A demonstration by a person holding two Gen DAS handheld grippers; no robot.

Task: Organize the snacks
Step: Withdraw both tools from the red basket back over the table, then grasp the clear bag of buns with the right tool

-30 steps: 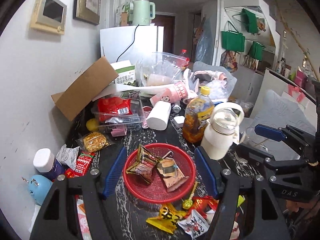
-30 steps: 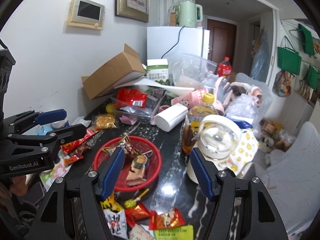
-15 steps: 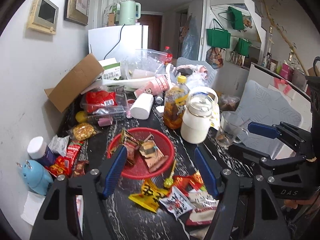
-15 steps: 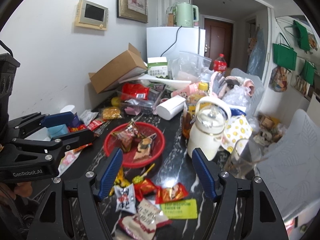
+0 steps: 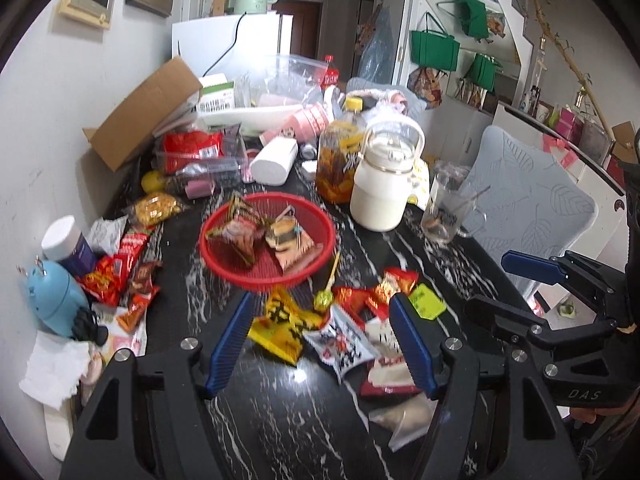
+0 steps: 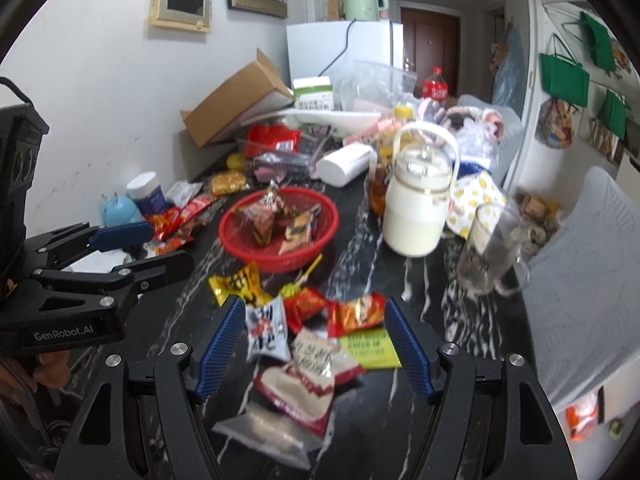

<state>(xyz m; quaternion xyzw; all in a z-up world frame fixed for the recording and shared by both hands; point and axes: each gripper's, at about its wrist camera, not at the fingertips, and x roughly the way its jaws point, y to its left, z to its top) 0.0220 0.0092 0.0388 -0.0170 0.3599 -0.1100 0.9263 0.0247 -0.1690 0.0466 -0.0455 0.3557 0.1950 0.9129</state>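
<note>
Black marble-patterned table (image 5: 280,432) against a white wall, crowded with goods. Red mesh basket (image 5: 256,276) near the middle, holding two snack packets: a brown one (image 5: 236,236) on the left, a tan one (image 5: 290,246) on the right. Loose snacks on the table in front of the basket: a yellow packet (image 5: 282,326), a green lollipop (image 5: 323,298) with its stick lying toward the basket, a white packet with red and black print (image 5: 342,344), small red-orange packets (image 5: 394,286), a lime-green card (image 5: 426,305), a red-and-white packet (image 6: 298,390), a clear bag (image 6: 268,432) nearest the cameras. Further red packets (image 5: 116,268) lie along the wall side, beside a blue round object (image 5: 54,300) and a white-capped jar (image 5: 66,242). Behind the basket: white jug with a clear lid (image 5: 384,192), amber bottle with a yellow cap (image 5: 340,160), glass mug (image 5: 446,210), white roll (image 5: 274,160), cardboard box (image 5: 140,114), clear container with a red bag (image 5: 192,148). Left gripper (image 5: 318,342): jaws released, nothing grasped, poised over the yellow and white packets. Right gripper (image 6: 316,346): jaws released, nothing grasped, poised over the white and red-and-white packets; seen at the right edge in the left wrist view.
</note>
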